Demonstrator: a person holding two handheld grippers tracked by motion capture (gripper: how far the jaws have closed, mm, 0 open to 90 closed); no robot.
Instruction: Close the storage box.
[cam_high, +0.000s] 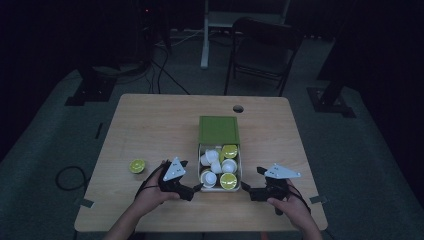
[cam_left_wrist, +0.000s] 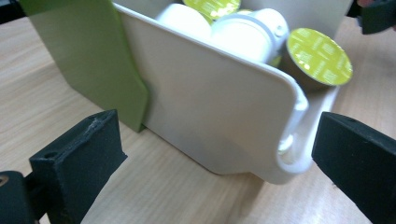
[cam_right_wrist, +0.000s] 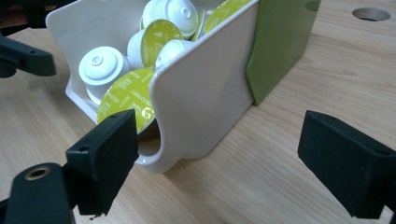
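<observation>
Grippers flank the box: left gripper (cam_high: 198, 187) at its seven o'clock corner, right gripper (cam_high: 245, 186) at five o'clock, both with jaws spread wide, grasping nothing. White box (cam_high: 240, 167) with a green sleeve (cam_high: 218, 130) holds coffee capsules (cam_high: 228, 180) at table centre. One loose capsule (cam_high: 137, 165) lies at nine o'clock.

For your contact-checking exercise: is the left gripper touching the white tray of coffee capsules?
Apart. In the left gripper view, the left gripper stands open, with bare table visible between each black jaw and the white tray.
</observation>
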